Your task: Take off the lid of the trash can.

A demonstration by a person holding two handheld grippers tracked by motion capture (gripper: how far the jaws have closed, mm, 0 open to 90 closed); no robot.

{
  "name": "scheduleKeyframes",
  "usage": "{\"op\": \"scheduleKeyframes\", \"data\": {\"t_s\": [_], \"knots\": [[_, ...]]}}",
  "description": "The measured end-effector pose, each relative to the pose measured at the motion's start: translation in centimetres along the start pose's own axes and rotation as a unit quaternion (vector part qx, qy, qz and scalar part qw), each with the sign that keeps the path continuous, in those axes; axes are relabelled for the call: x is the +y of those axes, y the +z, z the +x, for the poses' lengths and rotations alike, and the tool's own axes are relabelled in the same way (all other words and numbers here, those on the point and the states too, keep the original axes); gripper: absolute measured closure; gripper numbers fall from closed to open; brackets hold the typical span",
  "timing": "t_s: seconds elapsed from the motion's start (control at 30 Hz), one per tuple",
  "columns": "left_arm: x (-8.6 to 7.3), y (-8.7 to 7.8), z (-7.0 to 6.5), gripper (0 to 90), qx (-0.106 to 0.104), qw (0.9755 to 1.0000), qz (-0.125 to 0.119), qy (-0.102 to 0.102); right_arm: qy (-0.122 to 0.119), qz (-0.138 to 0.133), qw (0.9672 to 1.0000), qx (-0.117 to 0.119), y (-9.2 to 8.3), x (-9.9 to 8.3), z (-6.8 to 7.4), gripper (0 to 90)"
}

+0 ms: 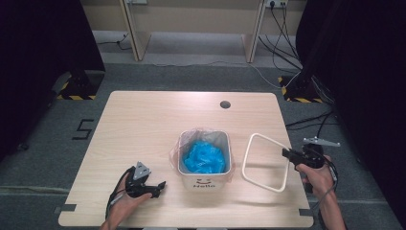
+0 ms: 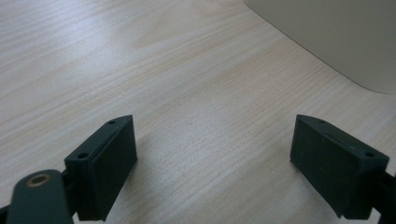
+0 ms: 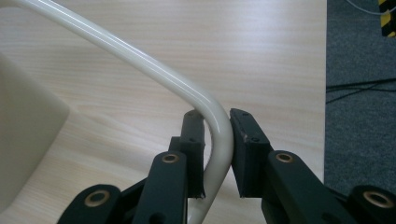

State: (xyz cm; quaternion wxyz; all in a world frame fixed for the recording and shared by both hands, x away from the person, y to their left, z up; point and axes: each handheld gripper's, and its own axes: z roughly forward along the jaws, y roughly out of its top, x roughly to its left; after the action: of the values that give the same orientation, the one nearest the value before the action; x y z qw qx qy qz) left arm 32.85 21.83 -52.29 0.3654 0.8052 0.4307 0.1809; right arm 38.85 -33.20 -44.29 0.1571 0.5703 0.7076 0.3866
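A small cream bin (image 1: 205, 178) lined with a clear bag stands mid-table, with a crumpled blue bag (image 1: 204, 157) inside. Its cream rim ring (image 1: 265, 162) hangs tilted to the right of the bin, just above the table. My right gripper (image 1: 287, 154) is shut on the ring's right side; in the right gripper view the pads (image 3: 244, 144) squeeze the ring's curved bar (image 3: 222, 135). My left gripper (image 1: 162, 184) rests low on the table to the left of the bin, open, with bare wood between its jaws (image 2: 215, 154). The bin's wall (image 2: 341, 37) shows ahead of it.
The wooden table (image 1: 143, 124) has a round cable hole (image 1: 225, 104) near its far edge. Grey carpet (image 3: 359, 93) lies beyond the right edge, with cables. Dark curtains stand at both sides and desk legs at the back.
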Motion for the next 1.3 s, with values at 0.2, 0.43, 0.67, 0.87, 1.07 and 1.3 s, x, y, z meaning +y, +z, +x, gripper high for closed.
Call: {"op": "scheduleKeyframes", "data": {"t_s": [0.2,0.43,0.67,0.87,1.07,1.3], "knots": [[0.0,0.0,0.0,13.4,0.001,1.0000,-0.001,0.000,0.000,0.009,0.9999,-0.009,0.9,-1.6,-0.5,76.2],[0.0,0.0,0.0,13.4,0.001,1.0000,0.000,0.000,-0.010,0.027,0.9994,-0.022,1.8,-2.9,-0.6,76.1],[0.0,0.0,0.0,13.4,0.001,1.0000,-0.001,-0.001,-0.034,0.043,0.9975,-0.046,2.5,-3.3,-0.5,76.0],[0.0,0.0,0.0,13.4,0.001,1.0000,0.000,-0.001,-0.050,0.055,0.9955,-0.059,3.4,-3.2,-0.5,75.8],[0.0,0.0,0.0,13.4,0.001,1.0000,-0.001,-0.001,-0.071,0.067,0.9917,-0.083,4.3,-3.4,-0.2,73.9],[0.0,0.0,0.0,13.4,0.001,1.0000,0.000,-0.001,-0.072,0.052,0.9910,-0.101,4.5,-3.7,-0.3,72.7]]}}
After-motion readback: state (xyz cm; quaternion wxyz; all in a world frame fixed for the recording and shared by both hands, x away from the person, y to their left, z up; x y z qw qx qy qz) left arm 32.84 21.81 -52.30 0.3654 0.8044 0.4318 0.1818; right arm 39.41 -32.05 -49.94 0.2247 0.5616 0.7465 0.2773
